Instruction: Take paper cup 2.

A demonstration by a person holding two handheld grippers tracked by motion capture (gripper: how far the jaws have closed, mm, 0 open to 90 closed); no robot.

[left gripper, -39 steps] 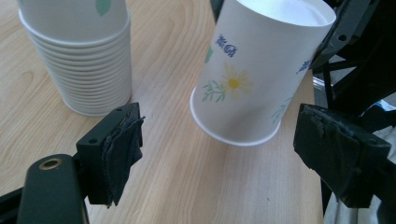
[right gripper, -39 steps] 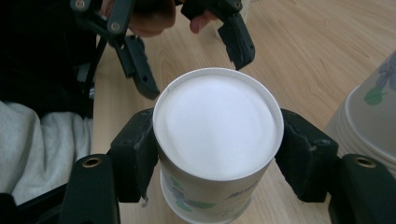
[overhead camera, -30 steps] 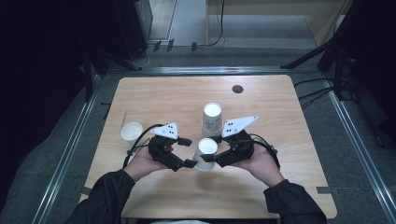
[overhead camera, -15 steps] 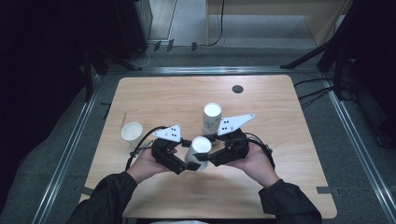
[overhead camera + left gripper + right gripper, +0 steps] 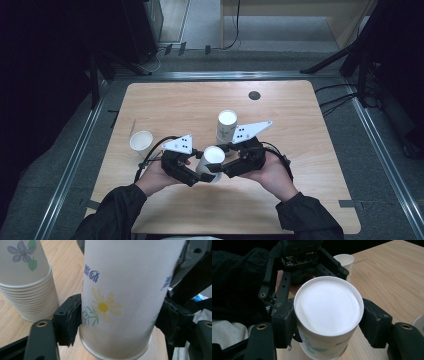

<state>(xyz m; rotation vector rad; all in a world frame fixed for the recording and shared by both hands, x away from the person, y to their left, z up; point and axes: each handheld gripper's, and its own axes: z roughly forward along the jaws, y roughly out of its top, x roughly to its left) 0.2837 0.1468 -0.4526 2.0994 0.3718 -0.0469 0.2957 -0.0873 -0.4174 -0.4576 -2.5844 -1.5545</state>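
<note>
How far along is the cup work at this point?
Done: one single cup stands upright at the table's left. In hand: the right gripper and left gripper both clamp an upside-down flowered cup; the left's jaws have just been closing on it. Left: the stack of cups stands behind, untouched.

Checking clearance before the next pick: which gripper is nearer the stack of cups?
Right. The right gripper sits just in front of the stack of cups; the left gripper lies farther off, to its lower left.
</note>
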